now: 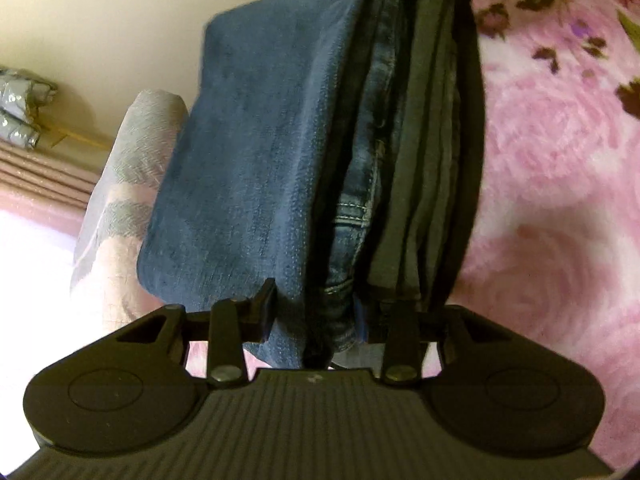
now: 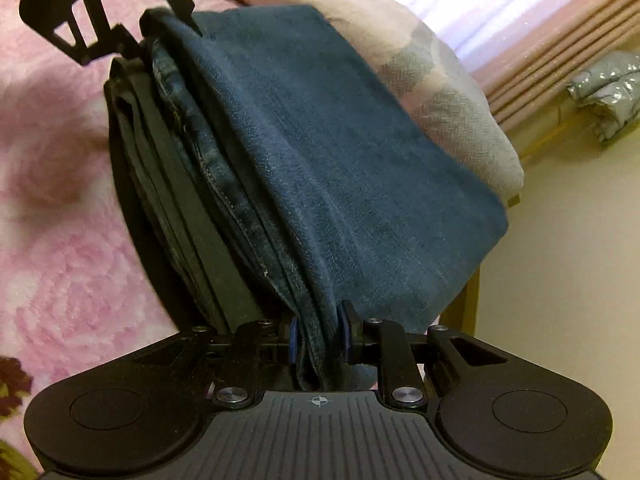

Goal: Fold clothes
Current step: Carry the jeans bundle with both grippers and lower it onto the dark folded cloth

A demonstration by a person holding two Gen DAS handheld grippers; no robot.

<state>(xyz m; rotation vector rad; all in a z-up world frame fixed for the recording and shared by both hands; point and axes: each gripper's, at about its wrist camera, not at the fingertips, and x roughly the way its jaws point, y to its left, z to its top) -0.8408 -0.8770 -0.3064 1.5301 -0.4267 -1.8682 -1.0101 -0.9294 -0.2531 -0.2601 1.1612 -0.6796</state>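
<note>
1. Gripping both ends of a folded stack, you hold blue jeans (image 1: 256, 168) and a dark grey-black garment (image 1: 432, 152) bunched together between the two tools.
2. Your left gripper (image 1: 316, 320) has its jaws clamped on the thick bundle of denim and dark cloth; the pads sit partly apart because of the bulk.
3. Your right gripper (image 2: 320, 340) has its jaws nearly together, pinching a narrow fold of the jeans (image 2: 340, 184) between blue pads (image 2: 293, 340).
4. From the right wrist view, your left gripper (image 2: 160, 24) shows at the far end of the same stack.
5. Edges: the folded edge of the jeans hangs out toward the cream floor (image 2: 568, 280); the stitched seams run along the middle of the bundle.
6. Open room: the pink rose-patterned blanket (image 1: 560, 184) lies bare on one side of the stack; a pale pink and grey herringbone cloth (image 2: 452, 116) lies on the other side, by the bed's edge.
7. A silvery padded item (image 2: 608, 92) sits on the floor near the pink curtain (image 2: 560, 40), well apart.
8. No readable writing; blur hides fine detail.
</note>
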